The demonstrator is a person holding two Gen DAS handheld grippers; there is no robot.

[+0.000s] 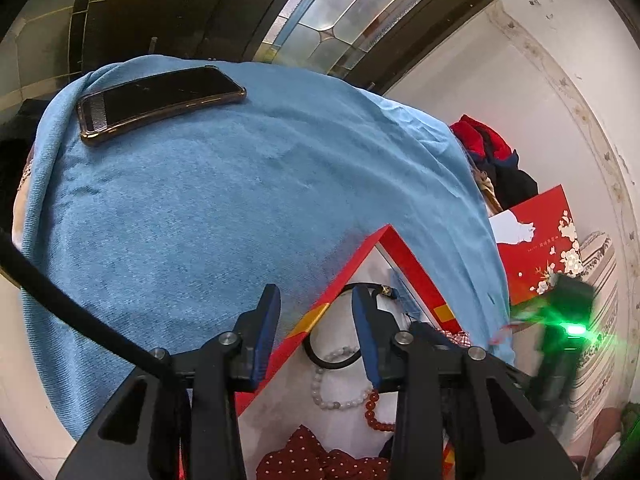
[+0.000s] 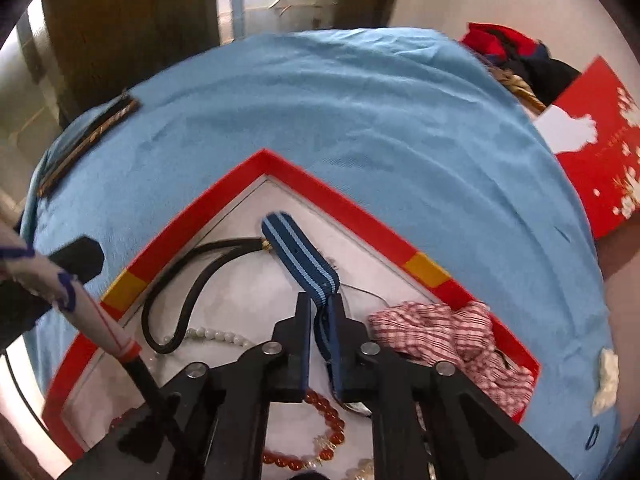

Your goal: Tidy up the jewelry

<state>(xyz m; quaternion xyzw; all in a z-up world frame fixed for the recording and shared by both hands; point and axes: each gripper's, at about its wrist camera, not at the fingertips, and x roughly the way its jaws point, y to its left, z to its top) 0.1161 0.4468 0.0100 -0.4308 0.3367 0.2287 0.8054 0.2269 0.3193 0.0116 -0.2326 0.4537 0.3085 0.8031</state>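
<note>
Striped blue strap (image 2: 298,256) pinched between the nearly closed jaws of the right gripper (image 2: 320,332), its free end extending ahead over the red box (image 2: 340,196). Black cord (image 2: 188,288) and pearl bracelet (image 2: 216,336) lie left of those jaws. Left gripper (image 1: 316,328) jaws wide apart, empty, straddling the box wall above a black bangle (image 1: 320,356).

Your right gripper (image 2: 320,344) hides the striped strap's (image 2: 298,254) lower end; the red bead bracelet (image 2: 326,436) below runs off-frame.
</note>
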